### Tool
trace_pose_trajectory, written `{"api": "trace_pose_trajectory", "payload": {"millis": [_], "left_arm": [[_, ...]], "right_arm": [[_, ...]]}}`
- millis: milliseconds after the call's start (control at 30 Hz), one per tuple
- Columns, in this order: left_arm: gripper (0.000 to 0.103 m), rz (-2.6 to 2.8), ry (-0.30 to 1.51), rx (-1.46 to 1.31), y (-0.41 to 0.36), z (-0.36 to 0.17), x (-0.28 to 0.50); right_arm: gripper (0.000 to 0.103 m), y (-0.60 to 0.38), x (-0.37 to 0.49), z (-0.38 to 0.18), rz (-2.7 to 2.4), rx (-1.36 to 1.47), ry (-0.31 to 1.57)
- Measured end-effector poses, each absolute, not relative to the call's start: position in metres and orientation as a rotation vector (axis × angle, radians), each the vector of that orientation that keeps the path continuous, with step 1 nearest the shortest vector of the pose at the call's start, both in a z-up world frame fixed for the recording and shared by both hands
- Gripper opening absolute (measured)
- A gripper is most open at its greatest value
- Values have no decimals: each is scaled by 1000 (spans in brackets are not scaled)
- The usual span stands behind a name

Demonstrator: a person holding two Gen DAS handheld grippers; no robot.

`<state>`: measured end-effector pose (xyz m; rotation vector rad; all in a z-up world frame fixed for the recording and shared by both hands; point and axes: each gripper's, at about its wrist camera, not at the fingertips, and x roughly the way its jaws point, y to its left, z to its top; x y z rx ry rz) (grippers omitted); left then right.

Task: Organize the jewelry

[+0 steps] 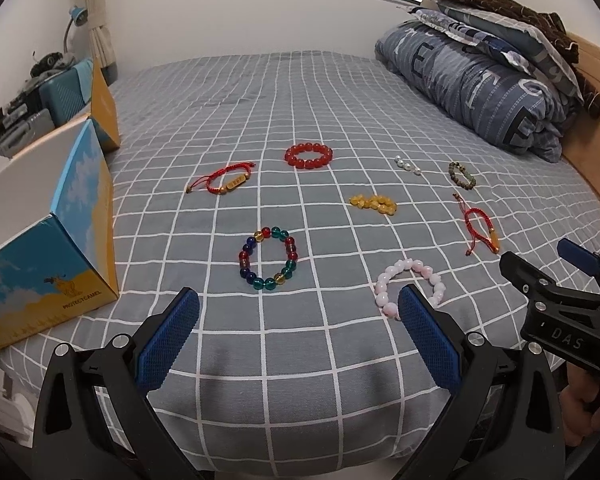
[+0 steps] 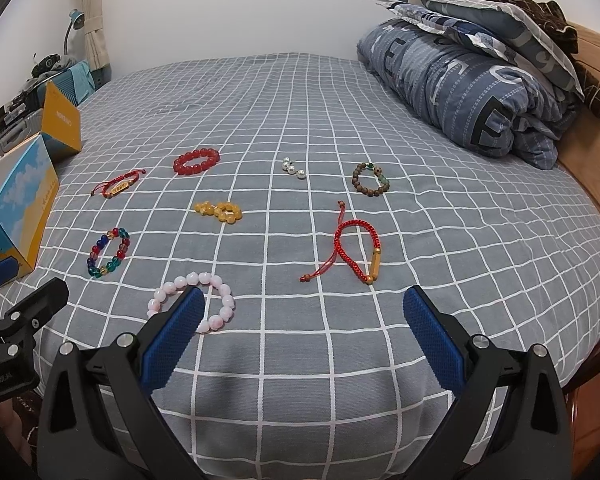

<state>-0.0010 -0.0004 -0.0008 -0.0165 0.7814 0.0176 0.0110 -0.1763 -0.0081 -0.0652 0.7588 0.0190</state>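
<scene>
Several bracelets lie spread on a grey checked bed sheet [image 1: 300, 360]. Nearest my open left gripper [image 1: 298, 300] are a multicoloured bead bracelet [image 1: 269, 258] and a pink bead bracelet [image 1: 410, 286], the latter partly behind the right finger. Farther off lie a red bead bracelet [image 1: 309, 156], a red cord bracelet [image 1: 224, 182], yellow beads [image 1: 374, 204], pearls [image 1: 407, 165] and a brown bead bracelet [image 1: 462, 175]. My right gripper [image 2: 304, 300] is open, empty, just short of a red cord bracelet with a gold tube [image 2: 356, 250]; the pink bracelet [image 2: 196, 300] sits by its left finger.
An open blue and yellow cardboard box [image 1: 60, 248] stands at the bed's left edge. A folded quilt and pillows [image 1: 480, 80] are piled at the right by the wooden headboard [image 1: 596, 128]. A suitcase and clutter [image 1: 52, 92] sit beyond the box.
</scene>
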Motion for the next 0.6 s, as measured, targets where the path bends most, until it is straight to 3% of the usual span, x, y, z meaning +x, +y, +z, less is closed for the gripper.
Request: {"api": "trace_pose_trajectory", "payload": {"millis": [600], "left_arm": [[97,20,779,-15,-1,1,0]], "right_arm": [[96,-175,12,-9,19,-65,758]]}}
